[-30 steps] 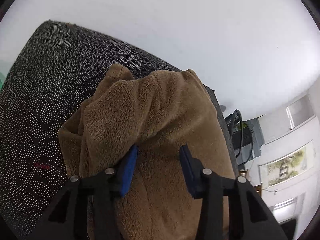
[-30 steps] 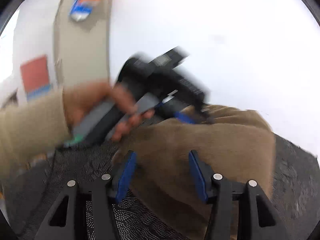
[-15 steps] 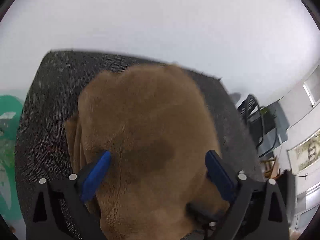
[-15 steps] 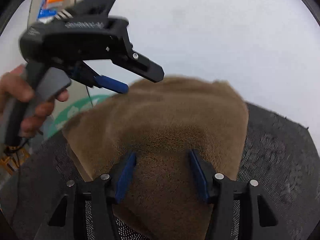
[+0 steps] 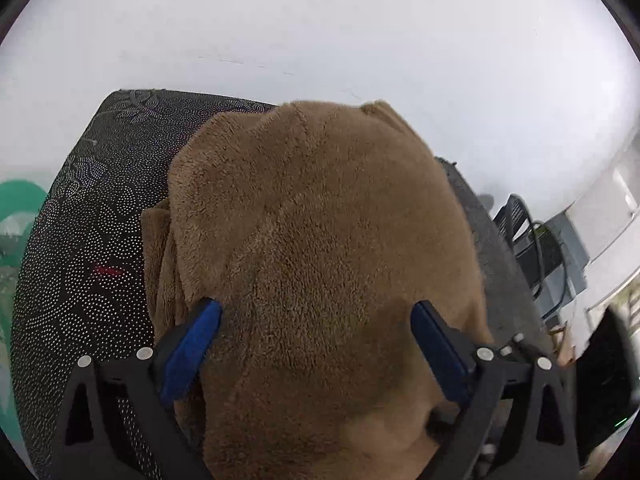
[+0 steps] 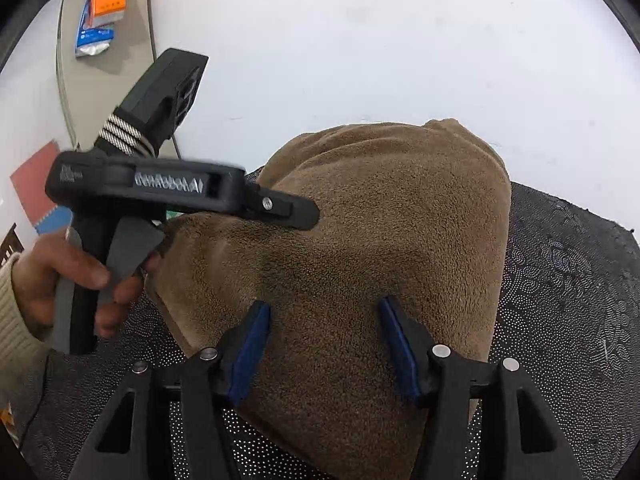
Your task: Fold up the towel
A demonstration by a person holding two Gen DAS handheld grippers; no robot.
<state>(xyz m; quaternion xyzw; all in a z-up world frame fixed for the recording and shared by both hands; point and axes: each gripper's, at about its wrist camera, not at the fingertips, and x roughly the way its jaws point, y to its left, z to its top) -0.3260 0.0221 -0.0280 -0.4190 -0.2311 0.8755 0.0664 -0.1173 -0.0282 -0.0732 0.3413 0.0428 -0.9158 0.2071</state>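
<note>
A brown fleece towel (image 5: 320,248) lies folded in a thick pad on a dark dotted mat (image 5: 92,240) over a white table. My left gripper (image 5: 316,320) hovers just above the towel's near part. It is open wide, and its blue pads (image 5: 192,344) stand clear on either side. In the right wrist view the same towel (image 6: 380,220) fills the middle. My right gripper (image 6: 324,320) stands half open over the towel's near end, with flat cloth under the gap and no fold pinched. A hand (image 6: 76,280) holds the left tool at the towel's left edge.
The white table (image 5: 320,32) runs beyond the mat. A green object (image 5: 20,208) lies off the mat's left side. Dark chairs and cables (image 5: 536,248) stand at the right. Orange and blue packets (image 6: 100,8) and a red and blue pad (image 6: 40,188) lie far left.
My left gripper opened wide and let go of the towel fold, which settled flat onto the pile. My right gripper came down closer over the towel, and its opening barely changed.
</note>
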